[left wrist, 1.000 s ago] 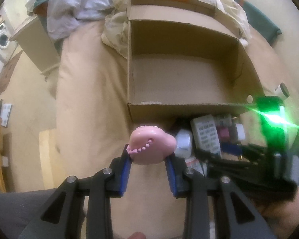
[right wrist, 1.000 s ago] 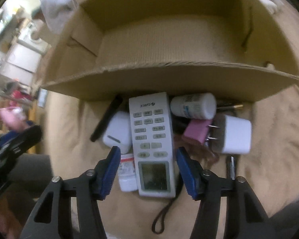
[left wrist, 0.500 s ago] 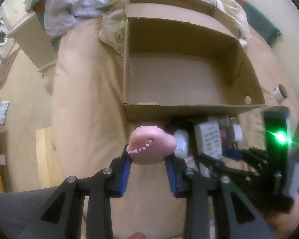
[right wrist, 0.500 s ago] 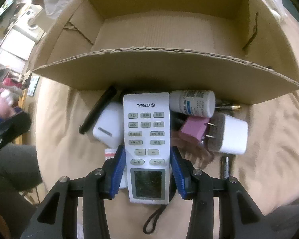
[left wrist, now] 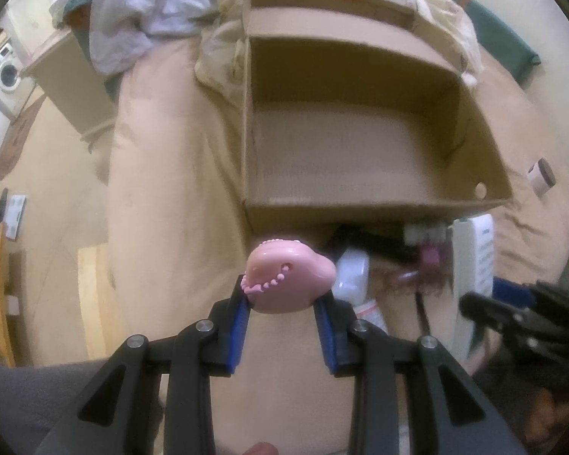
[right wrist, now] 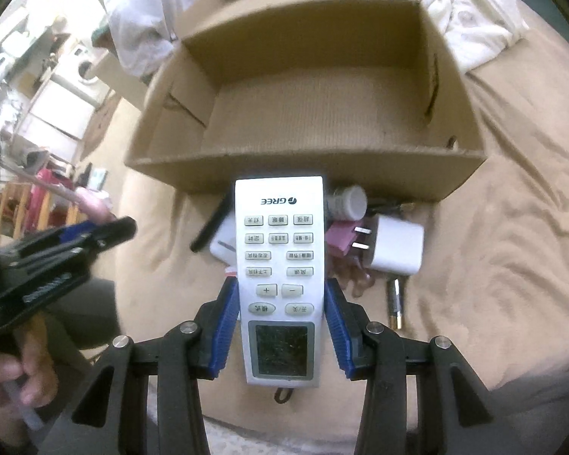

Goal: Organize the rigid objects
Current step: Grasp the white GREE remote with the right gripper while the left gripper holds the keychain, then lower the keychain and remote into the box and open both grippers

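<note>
on the beige bedcover, an open cardboard box sits at twelve o'clock in both wrist views, its floor bare. in the right wrist view the right gripper pinches a white remote by its long edges, blue pads pressed against both sides near the plus and minus keys; the remote's far end points at twelve o'clock toward the box's near wall, and it looks lifted clear of the pile. that pile lies just beside the box wall: a white plug adapter at two o'clock of the remote, a pink block touching its prongs, a small white bottle, a battery at four o'clock, and a black pen at ten o'clock. in the left wrist view the left gripper pinches a pink toy with small bumps, held over the bedcover at six o'clock of the box's near left corner. the remote shows at three o'clock there, blurred.
</note>
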